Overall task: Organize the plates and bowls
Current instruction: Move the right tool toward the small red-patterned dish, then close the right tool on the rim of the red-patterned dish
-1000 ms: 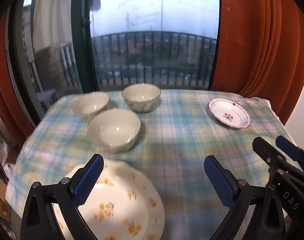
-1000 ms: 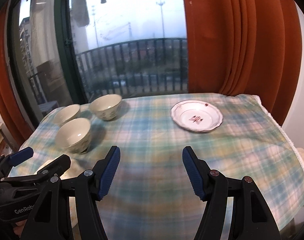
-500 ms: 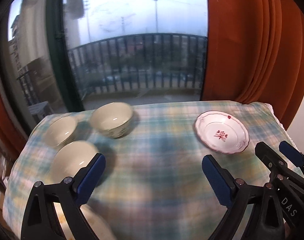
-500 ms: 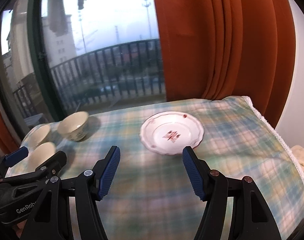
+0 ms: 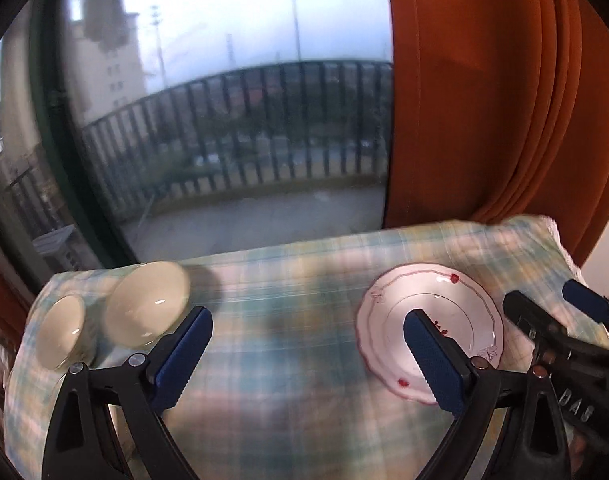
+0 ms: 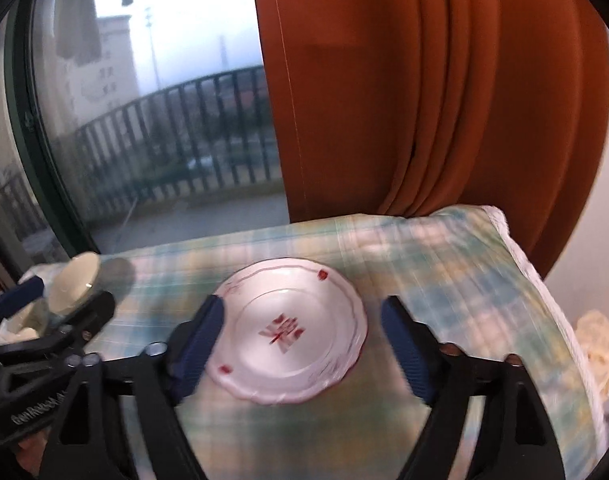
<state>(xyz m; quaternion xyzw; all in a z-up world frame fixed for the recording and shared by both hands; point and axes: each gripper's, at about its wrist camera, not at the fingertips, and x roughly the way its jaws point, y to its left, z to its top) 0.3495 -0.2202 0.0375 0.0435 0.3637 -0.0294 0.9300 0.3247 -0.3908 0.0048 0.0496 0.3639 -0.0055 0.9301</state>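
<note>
So, barely started, I'd say. The right gripper (image 6: 302,346) is hanging just over the small white plate (image 6: 290,326) with the red flower print, fingers spread wide on either side of it and holding nothing. One blue pad is sitting at the plate's left edge, the other a bit off its right edge; the shot is blurry, so I can't tell if either is actually touching the rim. The plate is lying flat on the plaid cloth covering the bench (image 6: 444,264), toward the right side near the orange curtain (image 6: 424,100).

The left gripper (image 5: 304,350) is open wide too and empty, hovering over the middle of the cloth. From its camera, two cream bowls (image 5: 146,308) are sitting side by side at the far left of the bench, well apart from the plate and not nested. A bit of a third one might be peeking in behind the left gripper in the right view, but it's too blurry to call.

Nothing is looking stacked or grouped yet. My guess: grabbing this plate is the step in hand, and the bowls are all waiting to be sorted.
</note>
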